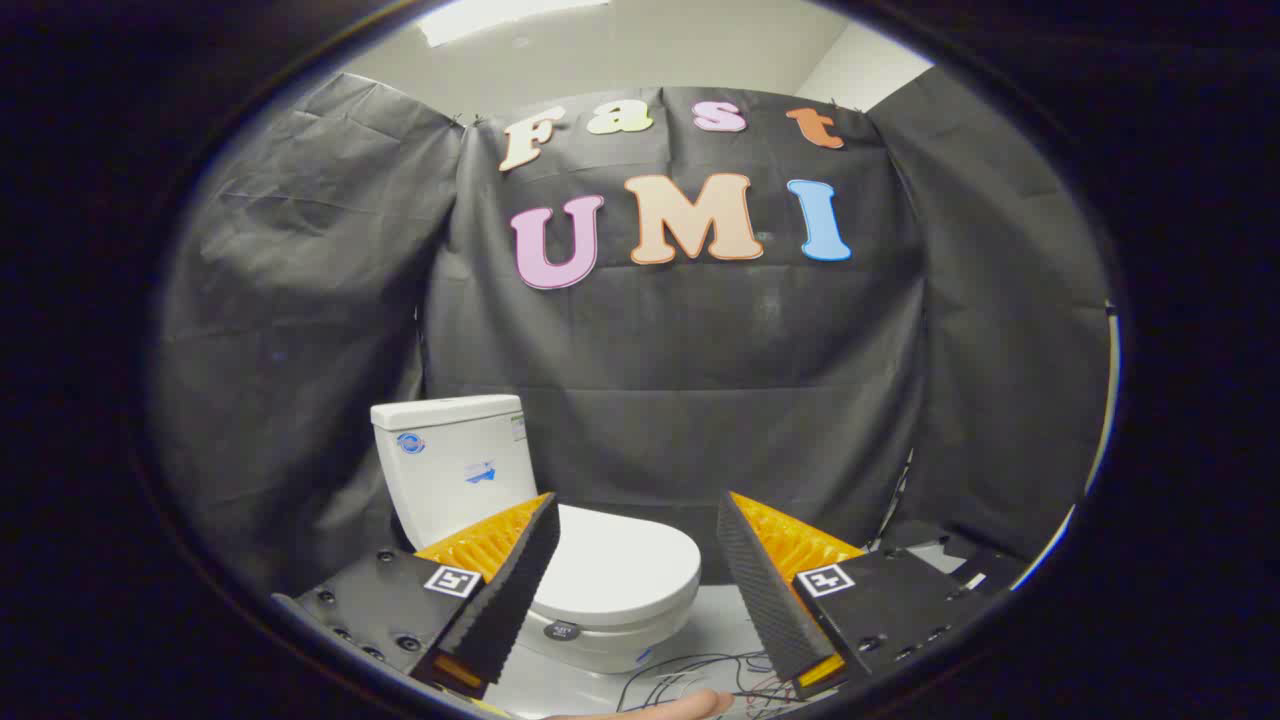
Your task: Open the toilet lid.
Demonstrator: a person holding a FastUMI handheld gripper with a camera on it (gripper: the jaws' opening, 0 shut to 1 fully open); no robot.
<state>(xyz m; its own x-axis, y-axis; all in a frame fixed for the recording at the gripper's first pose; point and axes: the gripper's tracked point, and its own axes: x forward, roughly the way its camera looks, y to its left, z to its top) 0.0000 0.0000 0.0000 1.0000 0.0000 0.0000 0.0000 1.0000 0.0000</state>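
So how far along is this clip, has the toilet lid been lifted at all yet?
Nothing looks done yet: the toilet lid lies flat and closed on the bowl, in front of the tank. In hand: the gripper is open, its fingers spread apart and holding nothing, with the lid beyond and between them. Left: reach the lid's front edge, grip or hook it, and swing it up toward the tank.

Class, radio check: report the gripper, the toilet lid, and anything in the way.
Gripper open, holding nothing. Toilet lid down, shut, beyond the fingers, partly between them. Loose wires on floor by the bowl; nothing blocking the lid.
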